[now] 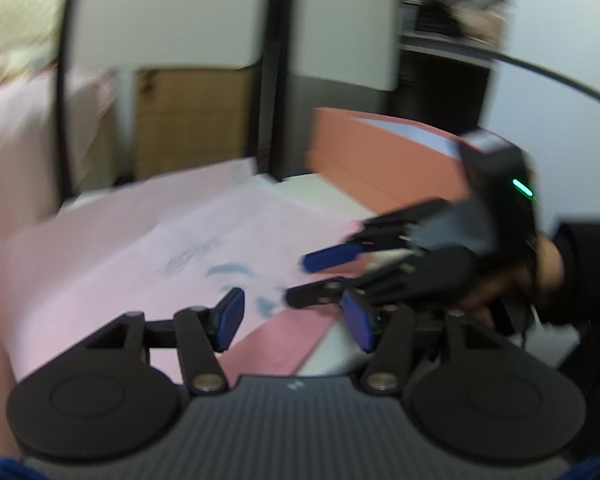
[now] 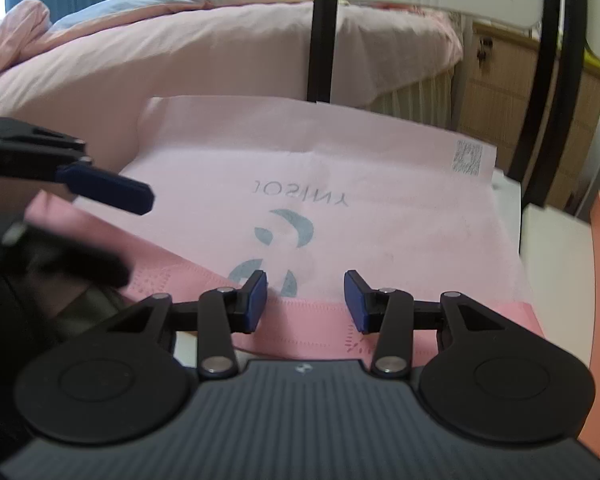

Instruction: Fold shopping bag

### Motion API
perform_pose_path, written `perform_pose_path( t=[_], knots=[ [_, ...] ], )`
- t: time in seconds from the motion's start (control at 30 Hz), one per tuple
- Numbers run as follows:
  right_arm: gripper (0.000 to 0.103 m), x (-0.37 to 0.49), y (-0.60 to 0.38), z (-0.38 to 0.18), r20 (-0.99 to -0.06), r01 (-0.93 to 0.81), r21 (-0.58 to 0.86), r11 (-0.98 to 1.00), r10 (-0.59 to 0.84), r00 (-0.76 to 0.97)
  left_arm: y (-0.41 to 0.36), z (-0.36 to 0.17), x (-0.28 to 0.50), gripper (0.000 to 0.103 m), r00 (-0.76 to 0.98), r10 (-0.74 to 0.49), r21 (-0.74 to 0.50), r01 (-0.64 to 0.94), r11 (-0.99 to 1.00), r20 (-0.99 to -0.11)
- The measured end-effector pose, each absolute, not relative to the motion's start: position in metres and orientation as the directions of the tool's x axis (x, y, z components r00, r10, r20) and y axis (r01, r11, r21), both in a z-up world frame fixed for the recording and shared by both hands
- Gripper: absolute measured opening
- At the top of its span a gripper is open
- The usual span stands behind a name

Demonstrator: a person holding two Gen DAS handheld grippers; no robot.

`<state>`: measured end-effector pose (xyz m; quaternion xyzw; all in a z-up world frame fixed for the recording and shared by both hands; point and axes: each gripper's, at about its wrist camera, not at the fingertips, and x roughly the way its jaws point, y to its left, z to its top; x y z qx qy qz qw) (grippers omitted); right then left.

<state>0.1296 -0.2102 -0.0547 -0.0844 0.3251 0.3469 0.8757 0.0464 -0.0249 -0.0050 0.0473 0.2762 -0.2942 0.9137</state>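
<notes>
A pale pink shopping bag lies flat on a white table, printed with a grey-blue logo and a code square. A darker pink band runs along its near edge. My right gripper hangs open just over that band, with nothing pinched between its blue pads. My left gripper is open too, above the bag and the band's corner. Each gripper shows in the other's view: the left gripper at the bag's left side, the right gripper held by a hand.
A bed with pink bedding lies beyond the table. Black chair legs stand at the bag's far edge. An orange board stands at the table's right, and a wicker cabinet sits behind.
</notes>
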Motion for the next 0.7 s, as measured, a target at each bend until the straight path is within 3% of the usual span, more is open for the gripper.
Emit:
perform_pose_path(
  t=[0.2,0.37,0.5,0.6,0.63,0.7],
  knots=[
    [0.045,0.119,-0.225,-0.049,-0.666,-0.653,0.105,0.75,0.541,0.514,-0.063,-0.012,0.016,0.058,0.695,-0.489,0.164,0.648,0.744,-0.527],
    [0.045,0.106,-0.236,-0.046,-0.683,-0.652,0.11,0.75,0.533,0.499,-0.098,-0.04,0.007,0.051,0.734,-0.357,0.396,0.634,0.664,-0.578],
    [0.045,0.099,-0.242,-0.045,-0.695,-0.655,0.118,0.746,0.533,0.482,-0.119,-0.063,0.0,0.051,0.781,-0.268,0.559,0.6,0.572,-0.564],
    [0.045,0.096,-0.243,-0.043,-0.704,-0.662,0.121,0.74,0.534,0.468,-0.123,-0.072,0.0,0.049,0.789,-0.231,0.597,0.589,0.544,-0.569],
    [0.045,0.094,-0.244,-0.043,-0.706,-0.661,0.121,0.74,0.532,0.467,-0.123,-0.071,0.001,0.043,0.79,-0.237,0.595,0.59,0.546,-0.566],
    [0.045,0.092,-0.244,-0.042,-0.71,-0.66,0.12,0.742,0.529,0.465,-0.121,-0.066,0.0,0.041,0.786,-0.258,0.576,0.596,0.56,-0.562]
  ],
)
